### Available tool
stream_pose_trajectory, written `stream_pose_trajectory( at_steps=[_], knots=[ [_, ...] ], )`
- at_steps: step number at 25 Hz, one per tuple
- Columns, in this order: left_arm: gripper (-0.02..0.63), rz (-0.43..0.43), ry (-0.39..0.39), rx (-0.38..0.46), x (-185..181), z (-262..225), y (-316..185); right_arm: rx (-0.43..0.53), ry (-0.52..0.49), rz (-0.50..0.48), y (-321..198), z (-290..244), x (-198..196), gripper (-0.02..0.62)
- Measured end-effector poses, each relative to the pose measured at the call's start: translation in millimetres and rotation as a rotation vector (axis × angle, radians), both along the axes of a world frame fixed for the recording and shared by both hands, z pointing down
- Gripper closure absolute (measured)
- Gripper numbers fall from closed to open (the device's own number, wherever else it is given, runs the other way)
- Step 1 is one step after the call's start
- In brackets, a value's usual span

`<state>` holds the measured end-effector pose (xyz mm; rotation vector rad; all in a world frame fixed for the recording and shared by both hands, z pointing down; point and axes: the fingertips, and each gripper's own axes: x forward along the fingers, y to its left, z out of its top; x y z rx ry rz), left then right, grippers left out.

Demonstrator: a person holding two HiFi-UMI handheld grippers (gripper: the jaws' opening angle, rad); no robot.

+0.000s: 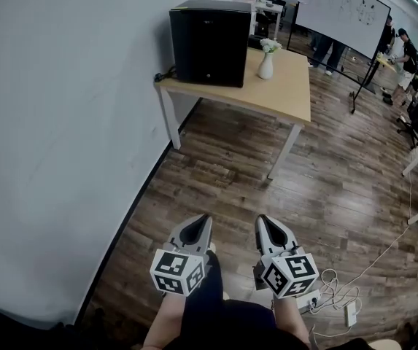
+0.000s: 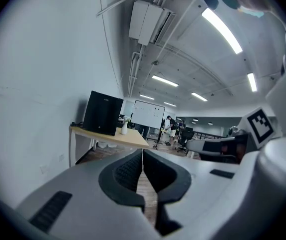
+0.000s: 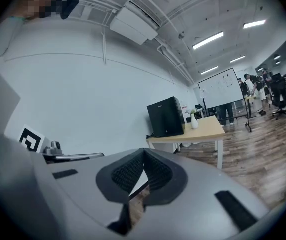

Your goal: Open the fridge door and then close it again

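Fridge [image 1: 210, 42]: sitting on table [image 1: 285, 86], upper centre, door seemingly shut. Left gripper [image 1: 201, 223], right gripper [image 1: 264, 223]: hovering at bottom centre, well apart from it, fingers pressing together, empty. Opening and closing both remaining.

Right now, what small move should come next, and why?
Probably step toward the black fridge on the wooden table: its door looks closed, and both the left gripper and right gripper, shut and empty, are far from it.
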<state>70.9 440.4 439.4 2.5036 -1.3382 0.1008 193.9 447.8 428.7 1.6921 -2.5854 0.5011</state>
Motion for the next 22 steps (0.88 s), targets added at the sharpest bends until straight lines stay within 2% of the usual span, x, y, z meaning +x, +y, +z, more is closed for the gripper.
stream_pose_trajectory(
  at_steps=[10, 22],
  knots=[
    [0.600, 0.020, -0.012, 0.035, 9.1, -12.0, -79.4, 0.011, -0.001, -0.007, -77.0, -5.2, 3.1, 0.605],
    [0.600, 0.000, -0.017, 0.046, -14.6, -25.5, -193.2, 0.017, -0.018, 0.014, -193.2, -16.4, -10.0, 0.605]
  ],
)
